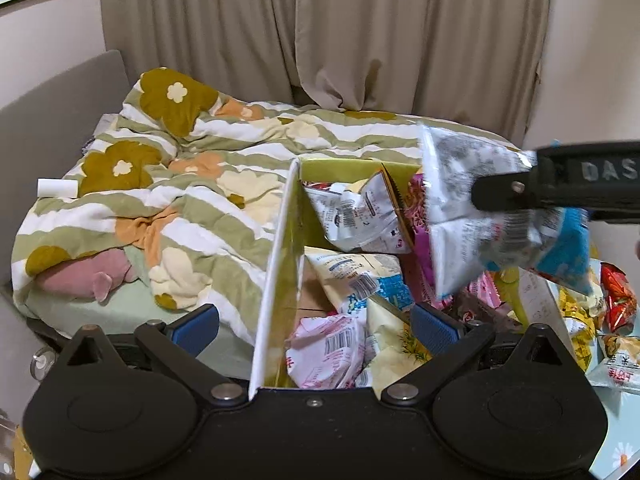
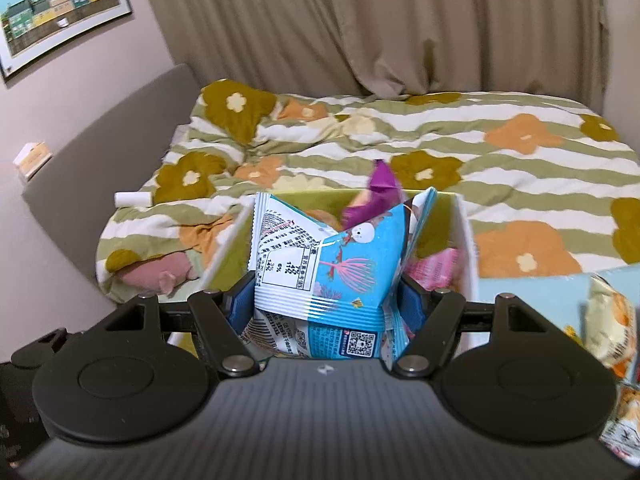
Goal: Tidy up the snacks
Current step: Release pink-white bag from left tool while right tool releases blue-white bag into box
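A yellow-green cardboard box point(image 1: 276, 264) with white outer walls holds several snack packets point(image 1: 352, 216). My left gripper point(image 1: 316, 326) is open with its blue pads either side of the box's left wall, holding nothing. My right gripper point(image 2: 322, 304) is shut on a blue and white snack packet point(image 2: 332, 264), held above the box point(image 2: 466, 240). In the left wrist view the right gripper's black finger point(image 1: 520, 192) comes in from the right with that packet point(image 1: 476, 216) over the box.
The box sits against a bed with a striped flower quilt point(image 1: 192, 184). A pink plush toy point(image 1: 88, 276) lies at the bed's edge. More loose snack packets point(image 1: 588, 316) lie on a light blue surface to the right point(image 2: 532, 292). Curtains hang behind.
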Tool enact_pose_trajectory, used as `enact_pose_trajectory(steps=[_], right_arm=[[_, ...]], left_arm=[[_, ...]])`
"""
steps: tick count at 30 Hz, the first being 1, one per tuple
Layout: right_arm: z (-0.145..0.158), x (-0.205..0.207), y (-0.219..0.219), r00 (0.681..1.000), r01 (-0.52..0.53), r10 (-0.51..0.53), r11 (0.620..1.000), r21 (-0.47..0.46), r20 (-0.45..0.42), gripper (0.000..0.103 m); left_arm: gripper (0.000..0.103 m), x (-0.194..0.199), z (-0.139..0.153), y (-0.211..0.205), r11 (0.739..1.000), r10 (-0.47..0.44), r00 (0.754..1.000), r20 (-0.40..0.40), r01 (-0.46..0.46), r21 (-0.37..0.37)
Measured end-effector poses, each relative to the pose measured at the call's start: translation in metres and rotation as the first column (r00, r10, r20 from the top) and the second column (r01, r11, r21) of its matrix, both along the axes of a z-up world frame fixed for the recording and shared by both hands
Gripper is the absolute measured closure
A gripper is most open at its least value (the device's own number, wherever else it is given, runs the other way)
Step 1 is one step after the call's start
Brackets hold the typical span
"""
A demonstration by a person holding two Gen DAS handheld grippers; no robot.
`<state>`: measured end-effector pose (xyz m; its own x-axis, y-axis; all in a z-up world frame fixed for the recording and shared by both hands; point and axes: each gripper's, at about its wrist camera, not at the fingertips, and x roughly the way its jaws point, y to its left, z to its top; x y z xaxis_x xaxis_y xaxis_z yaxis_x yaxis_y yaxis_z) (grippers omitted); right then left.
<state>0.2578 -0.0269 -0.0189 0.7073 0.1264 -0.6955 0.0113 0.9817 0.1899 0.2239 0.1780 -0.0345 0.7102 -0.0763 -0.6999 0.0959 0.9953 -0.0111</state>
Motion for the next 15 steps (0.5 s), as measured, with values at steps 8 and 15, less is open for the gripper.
enact_pose_trajectory(steps=[8, 15], right_arm=[[-0.012, 0.028, 0.021, 0.996, -0.085, 0.085, 0.996, 0.010, 0.023, 0.000], [-0.024, 0.024, 0.012, 0.996, -0.090, 0.091, 0.995, 0.051, -0.005, 0.000]], left_arm=[[0.000, 0.007, -0.003, 0.005, 0.999, 0.038, 0.999, -0.014, -0.038, 0.011], [0.000, 0.009, -0.012, 0.001, 0.999, 0.032, 0.998, -0.046, -0.031, 0.016]])
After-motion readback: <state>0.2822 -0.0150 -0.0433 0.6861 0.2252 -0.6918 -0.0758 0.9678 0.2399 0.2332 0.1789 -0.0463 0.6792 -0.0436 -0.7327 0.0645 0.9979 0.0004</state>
